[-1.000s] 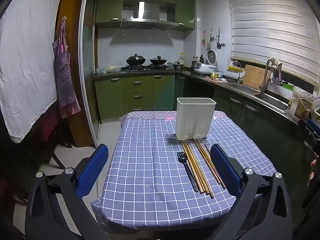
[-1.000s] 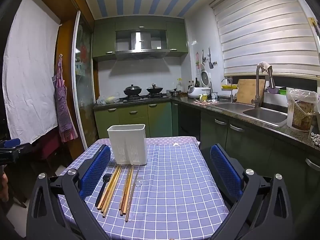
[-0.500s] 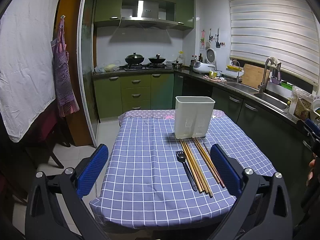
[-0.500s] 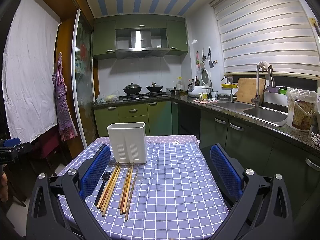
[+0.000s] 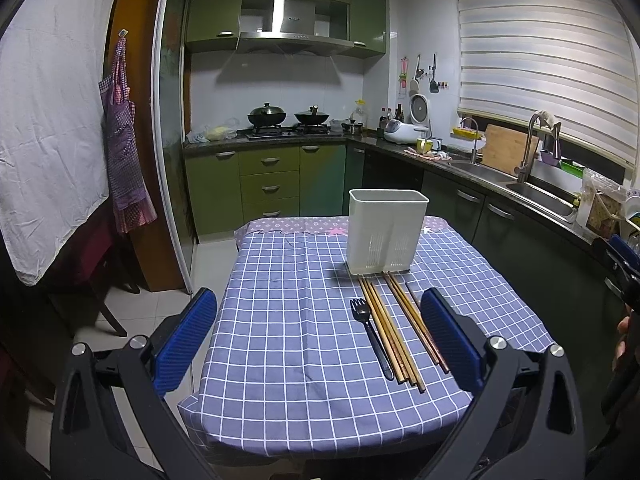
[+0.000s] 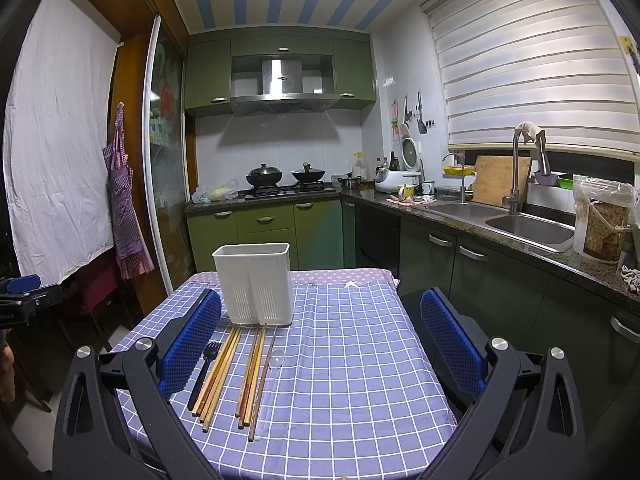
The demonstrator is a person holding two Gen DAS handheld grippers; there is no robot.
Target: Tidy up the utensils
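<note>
You held both tools above the near edge of the surface, a table under a blue-and-white checked cloth (image 5: 288, 344). Left tool (image 5: 320, 338): blue-padded fingers (image 5: 186, 334) wide apart, nothing between them. Right tool (image 6: 322, 344): fingers likewise spread wide, empty.

The white plastic utensil holder (image 5: 384, 232) stood upright toward the far end of the surface, with slotted vents low on its near wall. From the left wrist view it sat right of centre; from the right wrist view, left of centre. Its inside was not visible from either camera.

The utensils lay flat in a row just in front of the holder, lengthwise toward you. The black plastic fork (image 5: 370, 332) was leftmost, tines pointing toward the holder, just beside the first bundle of wooden chopsticks (image 5: 386, 330). A second bundle of wooden chopsticks (image 5: 412, 320) lay a little to the right, its far ends reaching the holder's base. In the right wrist view a clear plastic spoon (image 6: 272, 384) lay on the right flank of the row, beside a single chopstick; it was hard to make out in the left wrist view.

Neither tool touched any utensil. In the right wrist view the left finger overlapped the fork's side of the row.
</note>
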